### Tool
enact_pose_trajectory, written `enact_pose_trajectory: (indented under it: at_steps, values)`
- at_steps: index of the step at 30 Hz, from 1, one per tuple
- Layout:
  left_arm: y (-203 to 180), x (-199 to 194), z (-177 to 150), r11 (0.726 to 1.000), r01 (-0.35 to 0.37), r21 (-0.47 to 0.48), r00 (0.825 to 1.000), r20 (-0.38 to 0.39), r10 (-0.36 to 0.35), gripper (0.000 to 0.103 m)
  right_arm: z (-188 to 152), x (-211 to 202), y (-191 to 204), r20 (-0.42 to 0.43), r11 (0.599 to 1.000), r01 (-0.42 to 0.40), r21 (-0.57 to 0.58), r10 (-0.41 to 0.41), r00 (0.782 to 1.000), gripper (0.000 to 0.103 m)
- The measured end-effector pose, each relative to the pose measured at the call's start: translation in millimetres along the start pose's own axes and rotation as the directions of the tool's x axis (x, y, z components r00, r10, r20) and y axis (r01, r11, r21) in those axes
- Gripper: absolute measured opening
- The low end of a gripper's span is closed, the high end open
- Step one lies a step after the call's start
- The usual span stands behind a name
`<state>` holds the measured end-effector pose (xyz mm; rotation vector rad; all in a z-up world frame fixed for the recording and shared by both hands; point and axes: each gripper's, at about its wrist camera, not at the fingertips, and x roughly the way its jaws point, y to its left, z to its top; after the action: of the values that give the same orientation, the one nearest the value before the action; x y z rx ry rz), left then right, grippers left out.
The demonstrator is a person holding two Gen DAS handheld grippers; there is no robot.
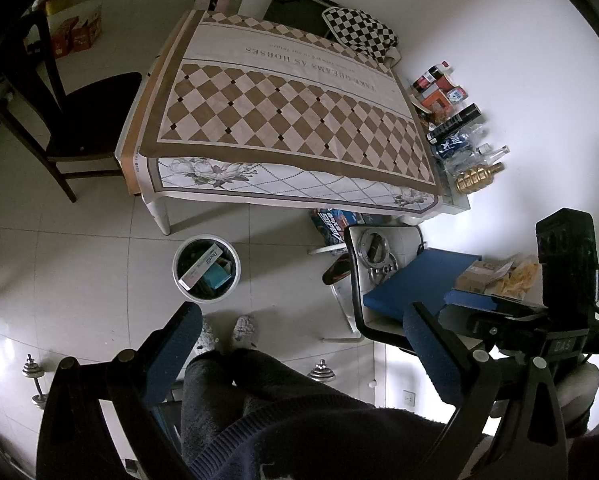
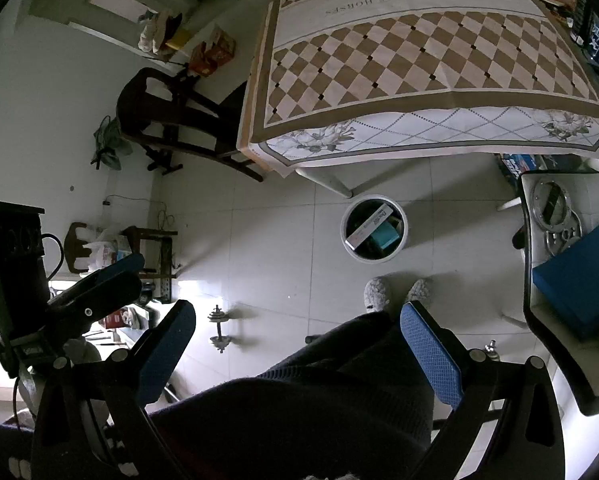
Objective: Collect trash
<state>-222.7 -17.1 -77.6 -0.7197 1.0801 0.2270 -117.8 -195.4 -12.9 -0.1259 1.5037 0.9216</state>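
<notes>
- Your left gripper (image 1: 299, 344) has its blue-padded fingers spread wide apart with nothing between them; through the gap you see your own dark-trousered legs and grey fuzzy slippers (image 1: 225, 330).
- Your right gripper (image 2: 297, 344) is likewise wide apart and empty, held over your lap; it also shows at the right edge of the left wrist view.
- The trash bin (image 1: 207, 268) is a round white pail standing on the pale tiled floor, just in front of your slippers and near the white leg at the table's corner.
- Inside it, a long white carton (image 1: 201, 268) with dark lettering lies slantwise across the top, a teal box (image 1: 216, 278) sits beside it, and darker items lie underneath that you cannot make out.
- The right wrist view shows the same bin (image 2: 373, 227) with the carton tilted across its mouth.
- The table (image 1: 295, 120) wears a brown-and-cream diamond cloth; the cloth's top is bare.
- Along the table's far edge by the wall stands a cluster of bottles and cans (image 1: 455, 124), including a gold, grenade-shaped bottle (image 1: 477, 178).
- To your right, a blue flat box (image 1: 415, 280) rests on a white, black-rimmed chair seat (image 1: 357, 264).
- A dark wooden chair (image 1: 59, 120) stands at the table's left side.
</notes>
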Motion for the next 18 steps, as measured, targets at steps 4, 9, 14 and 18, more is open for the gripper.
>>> enact_pose_trajectory:
  at_steps: [4, 9, 14, 18]
  values:
    - [1.3, 0.0, 0.3, 1.0, 0.002, -0.004, 1.0, 0.002, -0.002, 0.103, -0.4, 1.2, 0.9, -0.003, 1.0, -0.001, -0.003, 0.001, 1.0, 0.103]
    - [1.1, -0.1, -0.4, 1.0, 0.0, -0.005, 1.0, 0.002, 0.0, 0.103, -1.0, 2.2, 1.8, -0.003, 1.0, -0.001, -0.003, 0.001, 1.0, 0.103]
    - [-0.2, 0.0, -1.3, 1.0, 0.0, -0.008, 1.0, 0.004, 0.0, 0.103, -0.8, 2.2, 2.0, -0.003, 1.0, -0.001, -0.003, 0.001, 1.0, 0.103]
    - [-0.2, -0.4, -0.8, 1.0, 0.003, -0.009, 1.0, 0.008, -0.003, 0.103, -0.5, 2.5, 2.3, -0.004, 1.0, -0.001, -0.003, 0.001, 1.0, 0.103]
